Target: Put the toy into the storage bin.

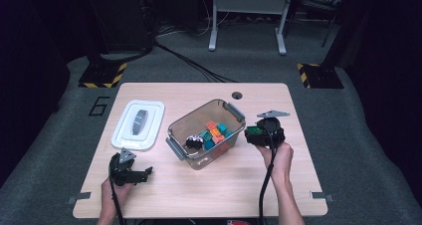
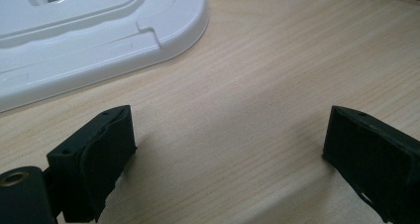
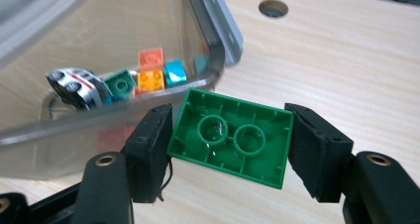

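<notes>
- your right tongs (image 3: 228, 135) are clenched on the green brick (image 3: 232, 136), hollow underside facing the camera, one jaw on each short end, so the brick's long axis runs jaw to jaw.
- in the high view the right tongs (image 1: 255, 133) hold the green brick (image 1: 254, 131) just outside the clear bin (image 1: 175, 146), beside its right-hand wall and grey handle, above the surface (image 1: 278, 185).
- the relation that counts: the bin opening lies to the left of the brick, close by, with the rim between. judged from this, the next move is up over the rim and leftward, then let go.
- inside the bin: loose bricks in orange, teal and green, and a toy car (image 3: 78, 86) near the front wall.
- your left tongs (image 1: 142, 174) are released, jaws wide apart with nothing between them, low over the surface near the front left, well apart from the bin.
- the white lid (image 1: 138, 124) lies flat just beyond the left tongs; in the left gripper view the white lid (image 2: 99, 40) sits ahead of the jaws.
- the right hand is by far the nearer to the bin.
</notes>
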A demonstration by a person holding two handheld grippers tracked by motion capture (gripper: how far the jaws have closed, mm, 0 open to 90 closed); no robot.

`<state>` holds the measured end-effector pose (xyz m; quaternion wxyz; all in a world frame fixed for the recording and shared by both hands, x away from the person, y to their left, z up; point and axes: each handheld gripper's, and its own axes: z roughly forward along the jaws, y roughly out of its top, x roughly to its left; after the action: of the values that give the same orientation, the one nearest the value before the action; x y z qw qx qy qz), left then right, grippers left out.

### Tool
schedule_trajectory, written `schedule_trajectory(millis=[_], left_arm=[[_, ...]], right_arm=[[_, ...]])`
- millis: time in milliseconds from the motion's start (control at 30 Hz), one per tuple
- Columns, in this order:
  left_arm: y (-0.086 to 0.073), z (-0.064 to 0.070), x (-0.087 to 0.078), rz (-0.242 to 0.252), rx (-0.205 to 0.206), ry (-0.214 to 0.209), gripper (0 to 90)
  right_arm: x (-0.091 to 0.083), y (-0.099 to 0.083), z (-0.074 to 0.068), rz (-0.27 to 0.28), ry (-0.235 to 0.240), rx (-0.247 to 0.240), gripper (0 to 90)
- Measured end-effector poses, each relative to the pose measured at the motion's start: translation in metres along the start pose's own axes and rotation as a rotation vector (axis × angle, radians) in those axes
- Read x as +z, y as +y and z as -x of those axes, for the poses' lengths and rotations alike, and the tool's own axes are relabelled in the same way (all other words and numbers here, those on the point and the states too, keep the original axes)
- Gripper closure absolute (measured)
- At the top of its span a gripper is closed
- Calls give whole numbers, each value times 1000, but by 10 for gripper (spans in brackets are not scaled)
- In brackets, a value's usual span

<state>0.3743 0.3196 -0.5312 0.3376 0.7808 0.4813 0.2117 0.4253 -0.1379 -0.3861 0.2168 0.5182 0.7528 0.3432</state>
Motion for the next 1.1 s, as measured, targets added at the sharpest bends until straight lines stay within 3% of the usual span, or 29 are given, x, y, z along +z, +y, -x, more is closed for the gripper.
schedule_trajectory(millis=[333,667,1100], left_arm=[[0,0,0,0,0,0,56],[0,0,0,0,0,-2,57],[0,0,0,0,0,-3,57]], right_arm=[[9,30,-15,1,59,-64,374],[32,39,-33,-44,106,-107,373],[43,39,-41,-105,71,-167,368]])
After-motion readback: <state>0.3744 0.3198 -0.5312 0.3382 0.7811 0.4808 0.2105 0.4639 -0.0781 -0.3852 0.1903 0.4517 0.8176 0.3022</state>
